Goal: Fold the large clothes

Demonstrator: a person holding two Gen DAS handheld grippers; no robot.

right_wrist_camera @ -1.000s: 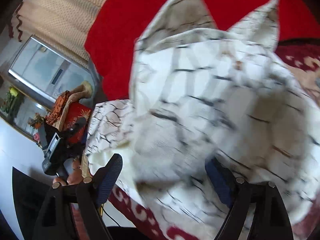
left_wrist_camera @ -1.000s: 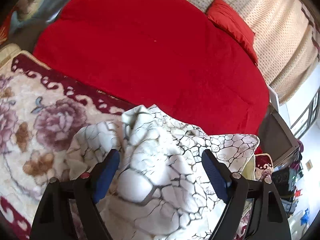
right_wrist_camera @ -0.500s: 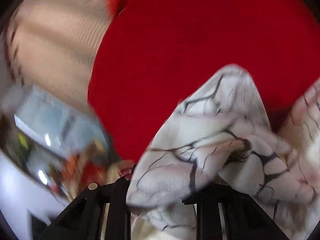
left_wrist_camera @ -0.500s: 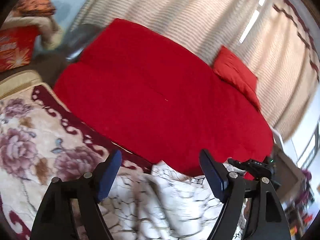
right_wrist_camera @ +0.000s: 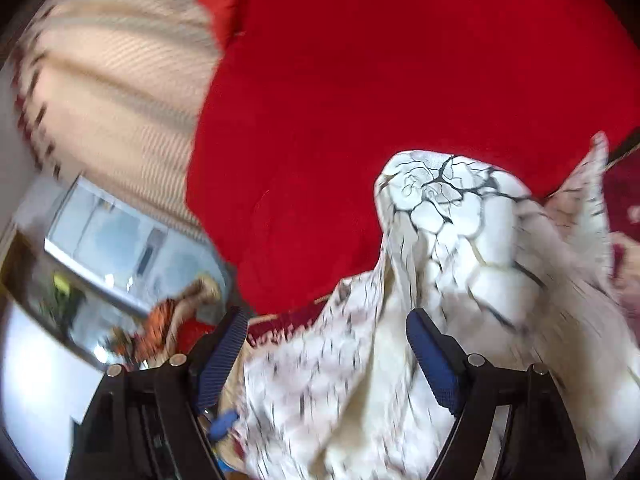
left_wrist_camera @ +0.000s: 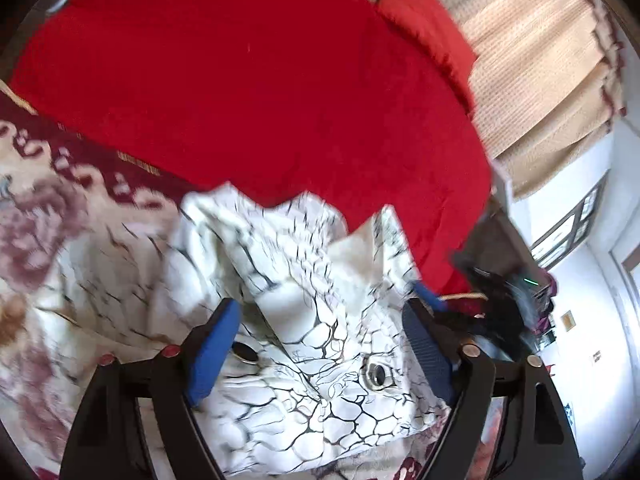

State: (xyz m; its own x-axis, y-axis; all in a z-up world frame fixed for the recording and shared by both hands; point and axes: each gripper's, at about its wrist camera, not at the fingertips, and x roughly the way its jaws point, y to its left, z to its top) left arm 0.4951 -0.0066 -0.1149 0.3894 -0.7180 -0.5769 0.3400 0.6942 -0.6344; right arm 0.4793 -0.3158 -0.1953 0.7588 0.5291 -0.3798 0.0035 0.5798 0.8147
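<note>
Now both tongs [left_wrist_camera: 320,354] [right_wrist_camera: 326,354] opening over garment [left_wrist_camera: 320,380]

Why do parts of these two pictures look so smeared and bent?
Left wrist view: the floral blanket is motion-smeared, the cracked-pattern garment near the lens sharp. Right wrist view: curtain and mirror streak. Both fisheye lenses curve the red bedspread.

We look from both wrists along the blue-padded fingers, tilted somewhat downward and close over the white crackle-patterned garment [left_wrist_camera: 320,360]. Our left view faces the red bedspread [left_wrist_camera: 240,80] with curtains [left_wrist_camera: 540,60] at right; our right view has those curtains at left. Both share garment, bedspread and curtains.
</note>
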